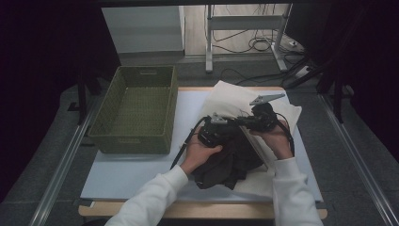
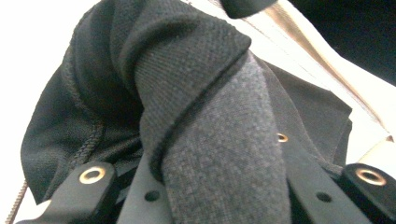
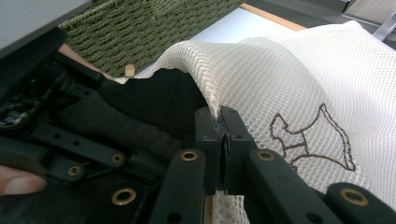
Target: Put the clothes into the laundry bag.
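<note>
Stuffing a dark garment (image 1: 226, 160) into a white mesh bag (image 1: 235, 101) at the surface's (image 1: 141, 169) centre, a person works two tongs side by side, a green basket (image 1: 134, 110) standing at ten o'clock. Left tongs (image 1: 214, 132) are narrowed on a thick fold of the garment (image 2: 210, 140), carrying it toward the mouth of the bag. Right tongs (image 3: 218, 140) are clamped tight on the bag's rim (image 3: 205, 93), lifting it open. Done well, the rim stays high and taut while the cloth goes deep before release.
</note>
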